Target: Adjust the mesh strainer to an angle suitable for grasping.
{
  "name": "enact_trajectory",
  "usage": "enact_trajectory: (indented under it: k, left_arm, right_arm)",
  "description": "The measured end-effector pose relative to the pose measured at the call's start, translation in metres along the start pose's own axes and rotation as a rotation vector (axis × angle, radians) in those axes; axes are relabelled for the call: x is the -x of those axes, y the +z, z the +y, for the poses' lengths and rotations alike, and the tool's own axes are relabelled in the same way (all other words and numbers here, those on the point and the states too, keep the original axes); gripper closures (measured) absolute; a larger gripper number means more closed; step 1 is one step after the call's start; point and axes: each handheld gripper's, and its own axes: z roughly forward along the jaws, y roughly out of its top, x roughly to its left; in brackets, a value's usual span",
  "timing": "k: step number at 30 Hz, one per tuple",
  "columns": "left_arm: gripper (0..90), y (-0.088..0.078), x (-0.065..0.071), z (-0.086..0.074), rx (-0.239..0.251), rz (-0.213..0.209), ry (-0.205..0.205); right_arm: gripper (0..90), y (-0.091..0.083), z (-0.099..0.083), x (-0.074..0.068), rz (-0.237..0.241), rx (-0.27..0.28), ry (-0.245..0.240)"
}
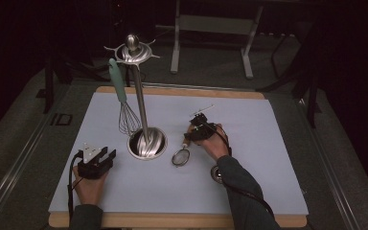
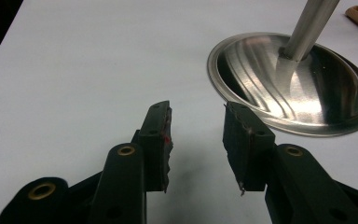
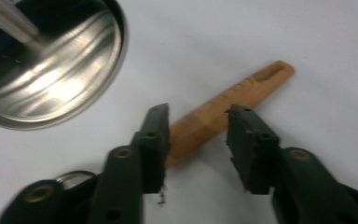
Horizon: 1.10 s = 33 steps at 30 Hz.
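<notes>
A: How far along is the hanging job?

B: By the look of it, partway — a whisk with a teal handle (image 1: 120, 93) already hangs from the top ring of the steel stand (image 1: 141, 103), while the small strainer (image 1: 182, 154) lies flat on the table (image 1: 249, 143), not yet lifted or hung.

A: And the right gripper (image 3: 198, 140)?

B: Its jaws stand spread wide. The strainer's wooden handle (image 3: 228, 105) lies between them, running up past the tips to the right; no pad presses on it, so nothing is held. The stand's round base (image 3: 51, 65) sits beyond the jaws to the upper left.

A: The left gripper (image 2: 196, 133)?

B: Also spread and holding nothing — it is low over bare table, with the stand's base just ahead and to the right of its tips.
</notes>
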Motion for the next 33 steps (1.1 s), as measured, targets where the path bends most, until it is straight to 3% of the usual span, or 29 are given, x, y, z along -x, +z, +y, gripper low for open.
enact_trajectory:
  k: [2,7,10,13,17,22,27,33]
  left_arm:
    - [62.0,0.0,0.0,0.0,0.0,0.0,0.001]
    - [62.0,0.0,0.0,0.0,-0.002,-0.001,0.0]
    - [62.0,0.0,0.0,0.0,-0.002,0.0,0.0]
    - [61.9,0.0,0.0,0.0,-0.002,0.001,-0.001]
    - [61.8,0.0,-0.001,0.0,0.001,-0.002,-0.005]
    - [61.7,0.0,-0.001,0.0,0.003,-0.002,-0.006]
    - [61.3,0.0,-0.001,0.0,0.002,0.0,-0.004]
    - [61.2,0.0,0.0,0.0,-0.001,0.006,0.0]
  right_arm:
    - [50.3,0.002,0.0,-0.002,0.035,-0.006,0.02]
    - [40.5,0.01,0.0,-0.01,0.013,-0.044,0.047]
    - [39.8,0.012,0.0,-0.014,-0.003,-0.046,0.05]
    - [44.9,0.017,0.001,-0.021,-0.006,-0.07,0.049]
    - [54.6,0.022,0.001,-0.03,0.054,-0.081,0.024]
    - [60.2,0.021,0.001,-0.036,0.064,-0.093,-0.005]
    - [69.3,0.01,0.001,-0.034,0.019,-0.109,-0.048]
    - [66.0,0.011,-0.003,-0.029,0.078,-0.132,-0.022]
